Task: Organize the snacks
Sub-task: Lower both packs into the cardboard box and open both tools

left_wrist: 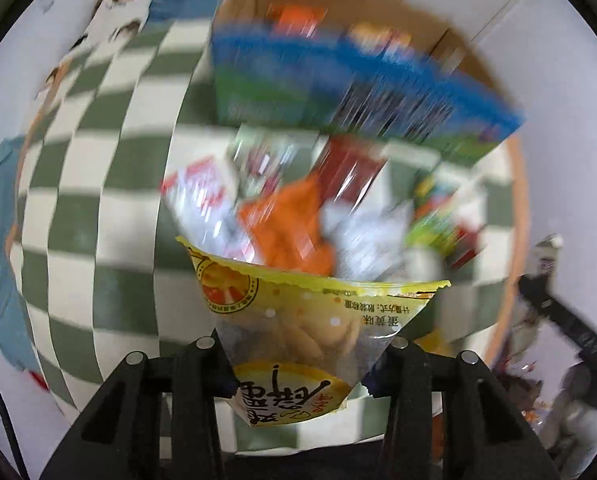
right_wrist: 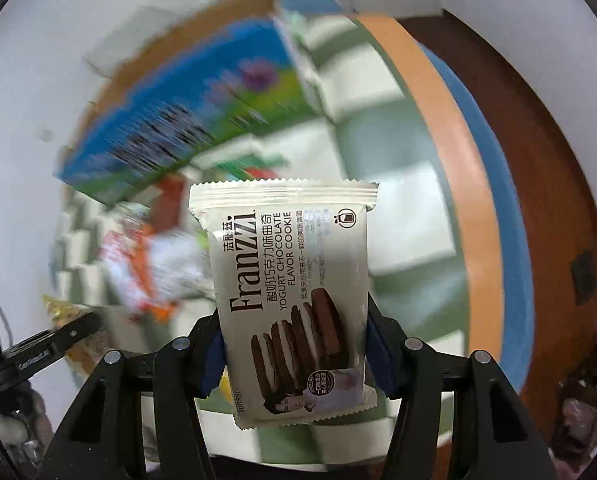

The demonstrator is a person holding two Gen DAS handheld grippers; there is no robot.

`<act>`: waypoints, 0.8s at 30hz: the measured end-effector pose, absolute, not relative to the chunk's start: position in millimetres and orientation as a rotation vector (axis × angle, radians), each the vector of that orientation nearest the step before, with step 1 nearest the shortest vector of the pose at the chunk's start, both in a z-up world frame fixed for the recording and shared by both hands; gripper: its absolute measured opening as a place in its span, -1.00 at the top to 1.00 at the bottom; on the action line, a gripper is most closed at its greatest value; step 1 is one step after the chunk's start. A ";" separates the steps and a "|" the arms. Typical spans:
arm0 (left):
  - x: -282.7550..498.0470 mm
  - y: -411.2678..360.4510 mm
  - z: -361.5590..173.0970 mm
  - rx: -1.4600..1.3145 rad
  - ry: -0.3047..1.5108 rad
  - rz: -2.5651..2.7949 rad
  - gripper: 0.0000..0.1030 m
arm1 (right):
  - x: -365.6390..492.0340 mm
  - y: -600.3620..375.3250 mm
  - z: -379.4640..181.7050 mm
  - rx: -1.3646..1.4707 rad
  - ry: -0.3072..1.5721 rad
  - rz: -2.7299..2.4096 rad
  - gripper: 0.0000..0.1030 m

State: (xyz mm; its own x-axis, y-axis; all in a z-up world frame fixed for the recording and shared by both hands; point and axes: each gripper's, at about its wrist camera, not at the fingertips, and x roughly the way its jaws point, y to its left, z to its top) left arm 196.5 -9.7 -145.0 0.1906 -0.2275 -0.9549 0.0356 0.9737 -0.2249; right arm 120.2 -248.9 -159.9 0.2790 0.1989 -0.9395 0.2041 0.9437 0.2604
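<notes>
The left tongs [left_wrist: 300, 350] are clenched on a yellow packet [left_wrist: 298, 332] and the right tongs [right_wrist: 294, 344] on a cookie pack [right_wrist: 294, 304], both held above the desk [left_wrist: 98, 184], probably to carry them toward the box [left_wrist: 338, 60].

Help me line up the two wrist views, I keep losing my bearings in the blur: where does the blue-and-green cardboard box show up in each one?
Left wrist: the blue-and-green box sits top centre to right, above the snack pile, open top showing.
Right wrist: the same box lies upper left, tilted, behind the cookie packet.
Shared landmark: the green-and-white checkered cloth under it.
</notes>
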 end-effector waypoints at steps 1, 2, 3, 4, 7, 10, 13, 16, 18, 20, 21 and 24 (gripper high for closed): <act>209.1 -15.4 -126.2 -0.171 1.344 -0.211 0.22 | 130.1 -243.7 -147.2 0.362 1.277 0.025 -0.18; 219.9 -19.9 -112.5 -0.178 1.323 -0.221 0.22 | 141.4 -240.9 -137.3 0.366 1.262 0.049 -0.18; 231.2 -16.6 -101.9 -0.179 1.302 -0.233 0.22 | 153.1 -235.3 -126.7 0.371 1.244 0.078 -0.18; 240.7 -19.0 -90.1 -0.171 1.282 -0.242 0.22 | 165.7 -230.7 -116.5 0.367 1.229 0.100 -0.18; 282.2 -23.3 -68.2 -0.145 1.239 -0.251 0.22 | 212.1 -220.7 -90.6 0.336 1.174 0.138 -0.18; 331.5 -27.9 -56.8 -0.121 1.233 -0.230 0.22 | 260.8 -217.5 -74.0 0.274 1.135 0.131 -0.18; 380.7 -29.5 -67.6 -0.109 1.286 -0.204 0.22 | 314.3 -222.8 -71.1 0.239 1.154 0.116 -0.18; 422.6 -30.2 -92.8 -0.080 1.355 -0.165 0.22 | 362.3 -225.8 -82.8 0.214 1.198 0.084 -0.18; 447.6 -30.3 -116.8 -0.065 1.412 -0.144 0.22 | 392.7 -229.2 -96.3 0.197 1.234 0.054 -0.18; 461.3 -30.8 -135.1 -0.060 1.451 -0.123 0.22 | 417.0 -231.8 -108.1 0.190 1.266 0.034 -0.18; 466.9 -30.8 -142.5 -0.058 1.468 -0.114 0.21 | 428.1 -233.4 -113.9 0.181 1.285 0.024 -0.18; 481.3 -28.9 -163.9 -0.054 1.515 -0.087 0.21 | 453.7 -239.0 -135.2 0.180 1.325 0.005 -0.18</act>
